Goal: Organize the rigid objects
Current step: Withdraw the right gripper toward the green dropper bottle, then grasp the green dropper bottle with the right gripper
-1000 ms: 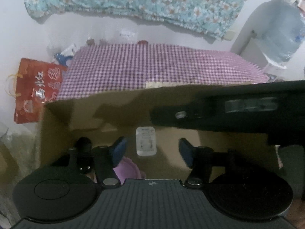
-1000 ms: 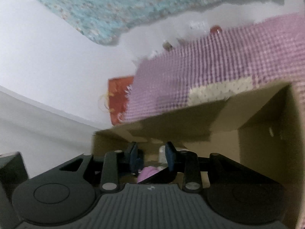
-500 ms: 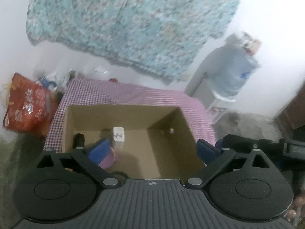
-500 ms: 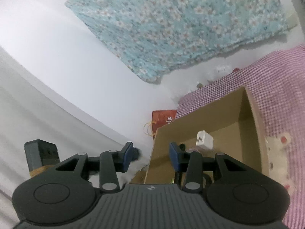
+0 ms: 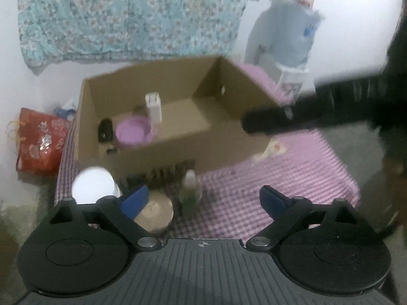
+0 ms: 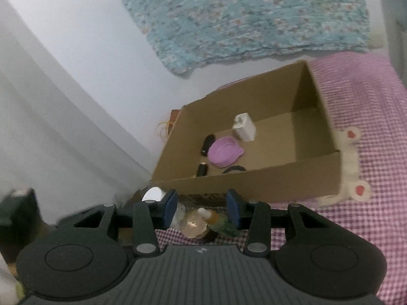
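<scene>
An open cardboard box (image 5: 178, 150) (image 6: 254, 185) stands on the pink checked cloth (image 5: 279, 178). Inside lie a white charger (image 5: 153, 106) (image 6: 244, 127), a purple bowl (image 5: 133, 134) (image 6: 225, 151) and a black oblong piece (image 5: 104, 129) (image 6: 207, 143). In front of the box stand a green bottle (image 5: 189, 190) (image 6: 218, 222), a tan round lid (image 5: 155, 212) (image 6: 194, 225) and a white round object (image 5: 92, 186) (image 6: 152, 194). My left gripper (image 5: 203, 198) hovers above these, its wide jaws closing on nothing. My right gripper (image 6: 202, 208) is partly open and empty, with bottle and lid below it.
A red bag (image 5: 38, 142) sits left of the table and a water jug (image 5: 292, 35) at the back right. A floral cloth (image 5: 127, 15) hangs on the wall. A black comb-like item (image 5: 162, 174) lies by the box front. A cream toy (image 6: 351, 157) lies right of the box.
Both grippers have drawn back out of the box, so the whole box and the items in front of it now show. The left jaws spread wider; the right ones opened a little.
</scene>
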The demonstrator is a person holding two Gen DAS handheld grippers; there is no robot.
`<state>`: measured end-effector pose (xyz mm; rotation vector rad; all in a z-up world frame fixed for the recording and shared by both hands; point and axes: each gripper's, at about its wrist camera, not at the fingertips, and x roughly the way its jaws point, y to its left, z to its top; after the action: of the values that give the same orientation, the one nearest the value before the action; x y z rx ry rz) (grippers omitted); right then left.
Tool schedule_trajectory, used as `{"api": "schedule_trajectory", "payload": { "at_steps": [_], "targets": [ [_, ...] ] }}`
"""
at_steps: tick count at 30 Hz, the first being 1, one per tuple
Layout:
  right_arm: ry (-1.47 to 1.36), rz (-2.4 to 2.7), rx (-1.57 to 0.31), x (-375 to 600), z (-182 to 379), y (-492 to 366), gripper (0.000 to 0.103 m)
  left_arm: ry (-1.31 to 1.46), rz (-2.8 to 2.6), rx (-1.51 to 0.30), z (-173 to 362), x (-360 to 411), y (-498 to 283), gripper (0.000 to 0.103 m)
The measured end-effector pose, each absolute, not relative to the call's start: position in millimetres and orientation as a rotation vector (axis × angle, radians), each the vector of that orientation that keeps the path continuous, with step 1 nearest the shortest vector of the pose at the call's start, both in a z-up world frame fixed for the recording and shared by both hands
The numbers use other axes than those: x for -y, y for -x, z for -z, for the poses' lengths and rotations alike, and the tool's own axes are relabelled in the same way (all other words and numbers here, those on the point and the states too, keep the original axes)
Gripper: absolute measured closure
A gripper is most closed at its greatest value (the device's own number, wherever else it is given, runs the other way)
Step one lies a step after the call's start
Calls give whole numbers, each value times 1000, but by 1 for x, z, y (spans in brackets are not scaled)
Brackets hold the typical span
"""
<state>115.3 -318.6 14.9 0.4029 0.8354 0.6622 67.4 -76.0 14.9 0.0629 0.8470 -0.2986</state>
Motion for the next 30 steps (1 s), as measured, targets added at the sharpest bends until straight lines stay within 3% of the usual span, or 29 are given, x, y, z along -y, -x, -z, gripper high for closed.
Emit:
{"api": "schedule_trajectory", "payload": {
  "at_steps": [6,8,24,30],
  "targets": [
    [-231,-670,-877,277,-2,-116,58,-133,272,-809,17,82,-69,26],
    [-185,-679,-895,266,6,-117,60,-149,260,-819,26,81,-74,37],
    [-65,-724,-970,229,42,-142,77,-189,276,-820,50,94,-88,53],
    [-76,-708,-971,231,43,-145,80,-194,269,-803,50,93,-92,72]
  ]
}}
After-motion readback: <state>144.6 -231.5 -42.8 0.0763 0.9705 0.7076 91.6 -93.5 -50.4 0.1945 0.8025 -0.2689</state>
